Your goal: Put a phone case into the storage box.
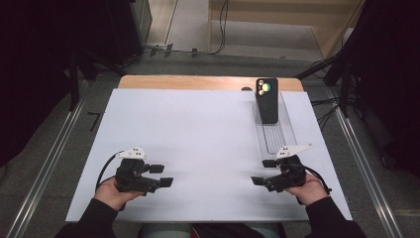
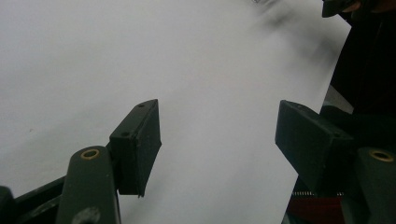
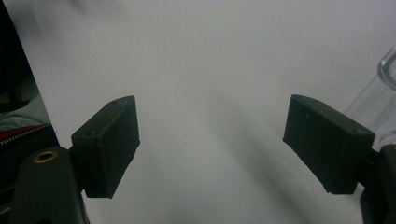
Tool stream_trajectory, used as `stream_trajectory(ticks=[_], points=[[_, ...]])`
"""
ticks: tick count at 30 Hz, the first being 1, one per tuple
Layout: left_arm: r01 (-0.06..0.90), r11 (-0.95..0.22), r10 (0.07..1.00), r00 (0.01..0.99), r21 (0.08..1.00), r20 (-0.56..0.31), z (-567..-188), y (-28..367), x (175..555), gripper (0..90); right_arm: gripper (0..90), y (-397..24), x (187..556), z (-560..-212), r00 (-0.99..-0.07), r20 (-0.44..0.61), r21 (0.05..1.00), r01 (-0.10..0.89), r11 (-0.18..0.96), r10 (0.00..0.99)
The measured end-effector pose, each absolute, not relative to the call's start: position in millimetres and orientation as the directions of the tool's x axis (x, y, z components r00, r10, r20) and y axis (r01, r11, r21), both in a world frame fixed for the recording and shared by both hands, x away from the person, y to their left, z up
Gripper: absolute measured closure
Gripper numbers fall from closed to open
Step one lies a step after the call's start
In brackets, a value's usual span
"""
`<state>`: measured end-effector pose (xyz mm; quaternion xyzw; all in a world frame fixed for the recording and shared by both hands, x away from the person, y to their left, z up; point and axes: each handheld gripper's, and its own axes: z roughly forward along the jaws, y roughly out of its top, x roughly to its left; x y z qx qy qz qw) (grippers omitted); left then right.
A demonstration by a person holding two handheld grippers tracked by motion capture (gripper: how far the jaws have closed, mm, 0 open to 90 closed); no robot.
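left gripper (image 1: 166, 174): jaws apart, nothing between them; the left gripper view has bare sheet in the gap. held low at the near left of the table, pointing toward the centre. reads as a parked pose, i.e. hand idle, tool off the work.

right gripper (image 1: 261, 172): jaws apart too, empty; the right gripper view has plain sheet between the pads (image 3: 109, 144) and a clear edge at the far right. held at the near right, pointing inward, just beside the near end of the clear tray (image 1: 280, 136). likely placed there to stay close to the tray w/o touching it.

phone (image 1: 267, 100): black, camera side toward the viewer, standing upright at the far end of the tray, well apart from both grippers. it seems propped by the tray walls; exact contact can't be told. neither tool holds it.

surface: white sheet (image 1: 198, 144) over a wood table (image 1: 198, 82), wood strip bare along the far edge.

room: grey floor, metal rails at both sides, cables beyond the table, dark gear left and right.
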<state>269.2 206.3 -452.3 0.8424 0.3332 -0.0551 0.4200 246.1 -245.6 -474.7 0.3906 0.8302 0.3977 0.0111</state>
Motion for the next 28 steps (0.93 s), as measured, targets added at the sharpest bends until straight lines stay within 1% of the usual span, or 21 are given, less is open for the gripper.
stream_trajectory(ticks=[10, 28], points=[[0.606, -0.426, 0.513, 0.774, 0.672, -0.373, -452.2, 206.4, 269.5, 31.1, 16.5, -253.0, 241.9, -478.7, -0.682, 0.3, 0.66, 0.653, 0.371, 0.667], [0.605, -0.43, 0.512, 0.775, 0.67, -0.372, -452.5, 205.9, 269.8, 31.1, 16.5, -253.3, 243.6, -480.3, -0.678, 0.309, 0.657, 0.659, 0.365, 0.667]])
